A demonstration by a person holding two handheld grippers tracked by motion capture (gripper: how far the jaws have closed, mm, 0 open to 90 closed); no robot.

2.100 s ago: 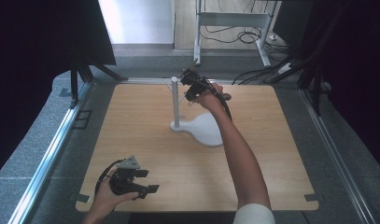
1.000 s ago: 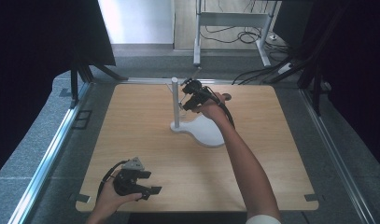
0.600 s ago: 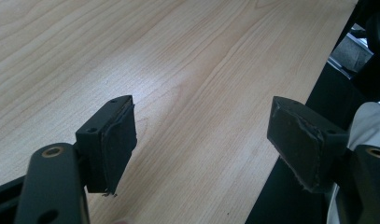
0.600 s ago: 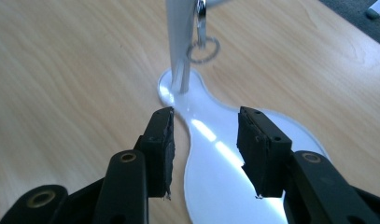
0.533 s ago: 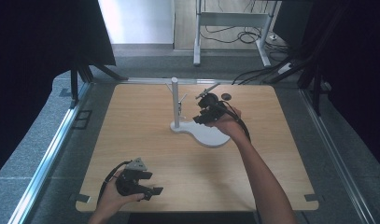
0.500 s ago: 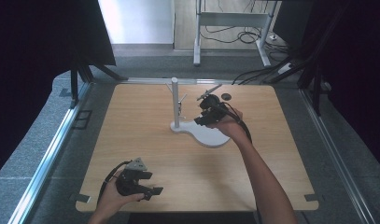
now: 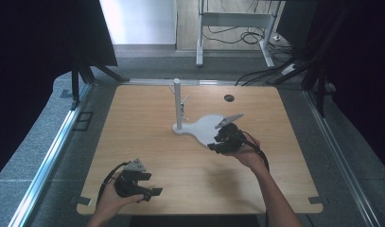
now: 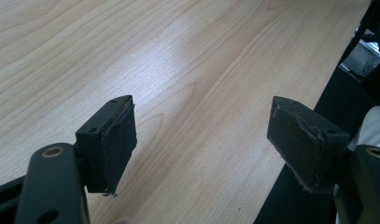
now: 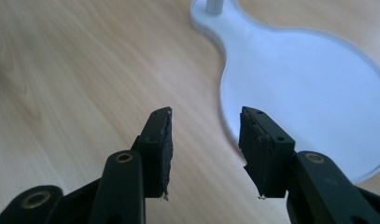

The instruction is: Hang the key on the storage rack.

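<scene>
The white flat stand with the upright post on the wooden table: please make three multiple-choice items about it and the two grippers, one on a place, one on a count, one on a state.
1. Where is the right gripper?
A. at the near edge of the white flat stand with an upright post
B. at the table's far left corner
C. on top of the post

2. How many upright posts rise from the stand?
A. three
B. one
C. two

3. How do the jaws of the left gripper stand?
A. shut on a cloth
B. shut on the post
C. open, nothing between them

Answers: 1 A, the high view shows it beside the stand's rounded base. 2 B, a single post stands there. 3 C, bare light wooden table shows between them.
</scene>
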